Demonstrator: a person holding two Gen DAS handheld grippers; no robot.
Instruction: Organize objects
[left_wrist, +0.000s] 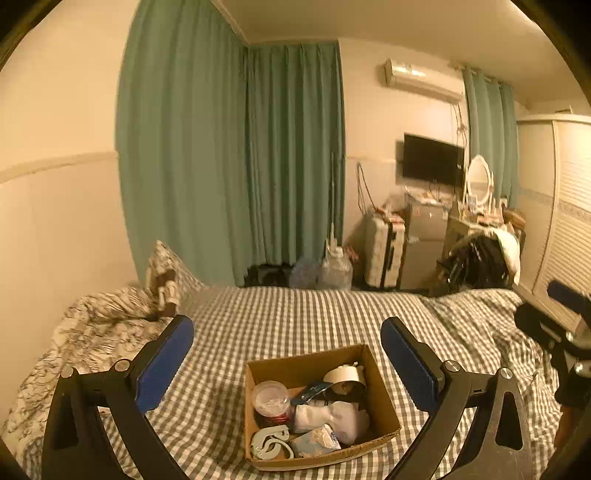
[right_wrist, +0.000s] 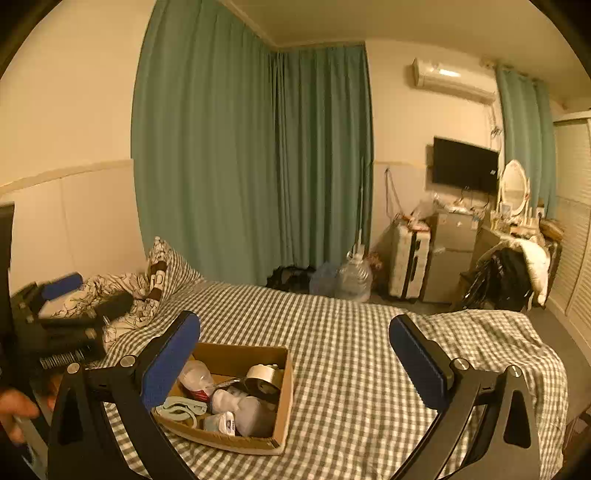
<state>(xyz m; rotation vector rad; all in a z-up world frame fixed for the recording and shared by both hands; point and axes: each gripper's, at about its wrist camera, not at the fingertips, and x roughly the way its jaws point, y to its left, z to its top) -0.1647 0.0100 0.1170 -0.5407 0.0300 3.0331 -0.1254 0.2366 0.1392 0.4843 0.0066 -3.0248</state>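
Note:
A brown cardboard box (left_wrist: 384, 402) sits on the checked bed, between and below the fingers of my left gripper (left_wrist: 287, 332), which is open and empty above it. The box holds a clear round jar with a red base (left_wrist: 270, 400), a tape roll (left_wrist: 345, 376), a white bottle lying down (left_wrist: 332, 419), a pale green clip (left_wrist: 269, 442) and a small packet (left_wrist: 317, 441). In the right wrist view the box (right_wrist: 284, 402) lies low left, behind the left fingertip. My right gripper (right_wrist: 294, 336) is open and empty over bare sheet right of the box.
The grey-checked sheet (left_wrist: 295, 317) covers the bed. A patterned pillow and rumpled duvet (left_wrist: 110, 310) lie at the left. Beyond the bed are green curtains (left_wrist: 236, 155), water jugs (left_wrist: 334, 271), a suitcase (left_wrist: 384, 251), a cluttered dresser and a wardrobe (left_wrist: 565, 206).

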